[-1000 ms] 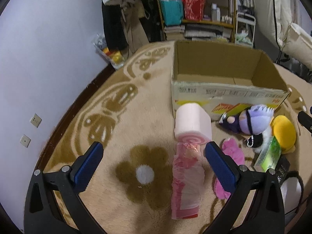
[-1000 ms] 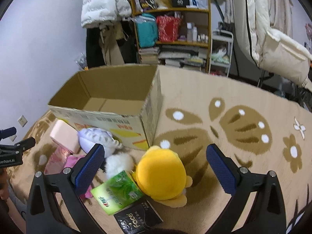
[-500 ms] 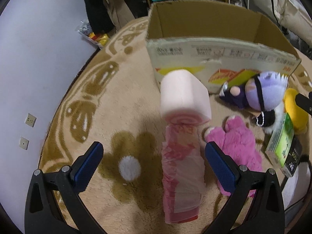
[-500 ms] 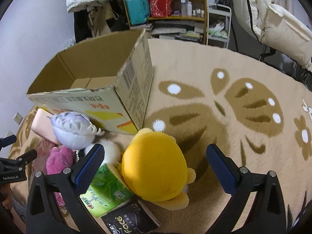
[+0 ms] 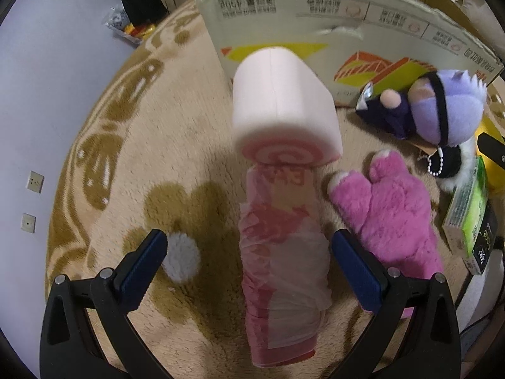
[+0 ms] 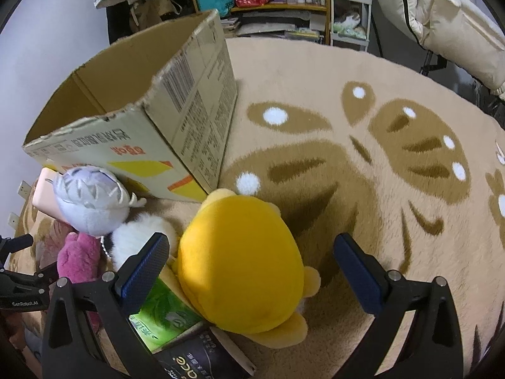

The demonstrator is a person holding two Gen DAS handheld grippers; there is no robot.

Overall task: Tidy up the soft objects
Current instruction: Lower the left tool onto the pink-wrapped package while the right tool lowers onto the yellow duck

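Note:
In the left wrist view my left gripper (image 5: 249,265) is open, its fingers either side of a pink plastic-wrapped roll (image 5: 282,262) lying on the rug. A pink swirl-cake cushion (image 5: 284,117) lies just beyond it, a pink plush (image 5: 391,214) to the right, then a purple-haired doll (image 5: 442,110). The open cardboard box (image 5: 331,28) stands behind. In the right wrist view my right gripper (image 6: 252,268) is open around a yellow plush (image 6: 243,265). The box (image 6: 176,120) is up left; the purple doll (image 6: 91,199) and pink plush (image 6: 77,259) lie left.
A green tissue pack (image 6: 164,319) and a black box (image 6: 202,360) lie under the yellow plush's left side. A white fluffy toy (image 6: 139,237) sits beside it. The patterned beige rug (image 6: 378,158) stretches right. Shelves (image 6: 277,0) and a chair with a jacket (image 6: 442,22) stand behind.
Both grippers have moved down and forward. The left one now straddles the wrapped roll; the right one now straddles the yellow plush. Both stayed open.

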